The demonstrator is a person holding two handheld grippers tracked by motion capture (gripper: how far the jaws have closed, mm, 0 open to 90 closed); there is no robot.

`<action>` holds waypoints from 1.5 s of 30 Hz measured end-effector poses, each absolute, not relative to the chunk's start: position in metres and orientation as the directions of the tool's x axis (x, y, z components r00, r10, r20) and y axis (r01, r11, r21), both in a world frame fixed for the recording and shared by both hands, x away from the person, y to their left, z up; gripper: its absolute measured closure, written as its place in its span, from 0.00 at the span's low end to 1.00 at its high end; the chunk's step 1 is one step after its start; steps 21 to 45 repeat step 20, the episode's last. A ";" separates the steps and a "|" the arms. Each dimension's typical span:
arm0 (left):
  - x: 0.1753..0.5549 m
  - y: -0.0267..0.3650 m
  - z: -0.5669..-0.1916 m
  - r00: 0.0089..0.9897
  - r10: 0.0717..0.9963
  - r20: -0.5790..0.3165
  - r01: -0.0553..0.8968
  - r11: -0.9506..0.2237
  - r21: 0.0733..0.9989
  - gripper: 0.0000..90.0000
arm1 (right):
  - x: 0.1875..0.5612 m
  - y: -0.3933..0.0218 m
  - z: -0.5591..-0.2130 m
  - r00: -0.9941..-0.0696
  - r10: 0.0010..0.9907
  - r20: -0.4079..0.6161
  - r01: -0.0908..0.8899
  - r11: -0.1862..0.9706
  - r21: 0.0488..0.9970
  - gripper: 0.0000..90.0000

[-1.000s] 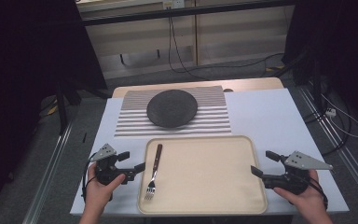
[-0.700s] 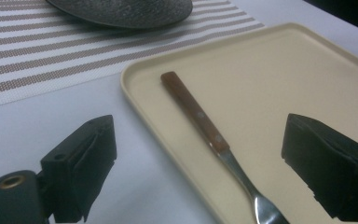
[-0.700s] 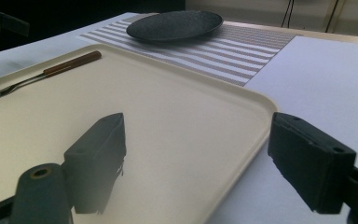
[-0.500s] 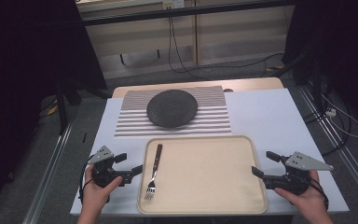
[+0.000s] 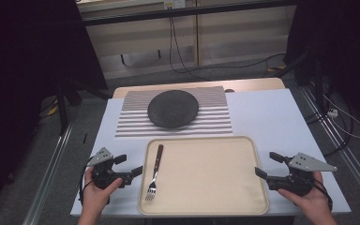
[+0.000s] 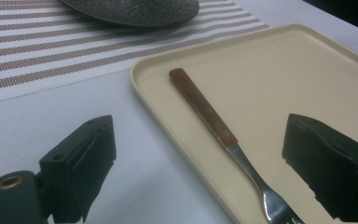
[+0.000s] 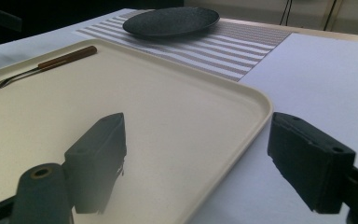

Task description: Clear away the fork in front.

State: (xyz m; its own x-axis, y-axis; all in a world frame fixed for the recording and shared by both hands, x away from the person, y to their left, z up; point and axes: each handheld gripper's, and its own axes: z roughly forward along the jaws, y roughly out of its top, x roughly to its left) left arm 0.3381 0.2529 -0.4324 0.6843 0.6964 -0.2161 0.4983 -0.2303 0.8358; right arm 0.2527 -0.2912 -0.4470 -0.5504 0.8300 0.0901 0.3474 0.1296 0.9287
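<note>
Left tool (image 5: 130, 165), jaws spread empty, has edged toward the fork (image 5: 154, 172) on the tray (image 5: 206, 206).

In the left gripper view we lose the fork (image 6: 223, 135) at the bottom edge, where its tines run out of frame, and the dark plate (image 6: 135, 10) is cut by the top edge. In the right gripper view the fork's (image 7: 37, 65) tines are cropped at the left edge. From the high view both forearms leave at the bottom, and the tray's (image 5: 258, 206) near rim sits almost on that edge. We cannot tell whether the plate's surface is textured or plain.
</note>
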 end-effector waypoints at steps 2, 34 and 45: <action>0.339 0.253 -0.433 0.685 0.697 -0.213 0.500 -0.237 0.833 0.11 | 0.253 -0.291 -0.448 -0.555 0.828 0.082 0.348 0.141 0.927 0.22; 0.340 0.254 -0.437 0.679 0.703 -0.214 0.508 -0.240 0.827 0.11 | 0.254 -0.294 -0.450 -0.550 0.831 0.079 0.348 0.142 0.927 0.22; 0.340 0.254 -0.437 0.679 0.703 -0.214 0.508 -0.240 0.827 0.11 | 0.254 -0.294 -0.450 -0.550 0.831 0.079 0.348 0.142 0.927 0.22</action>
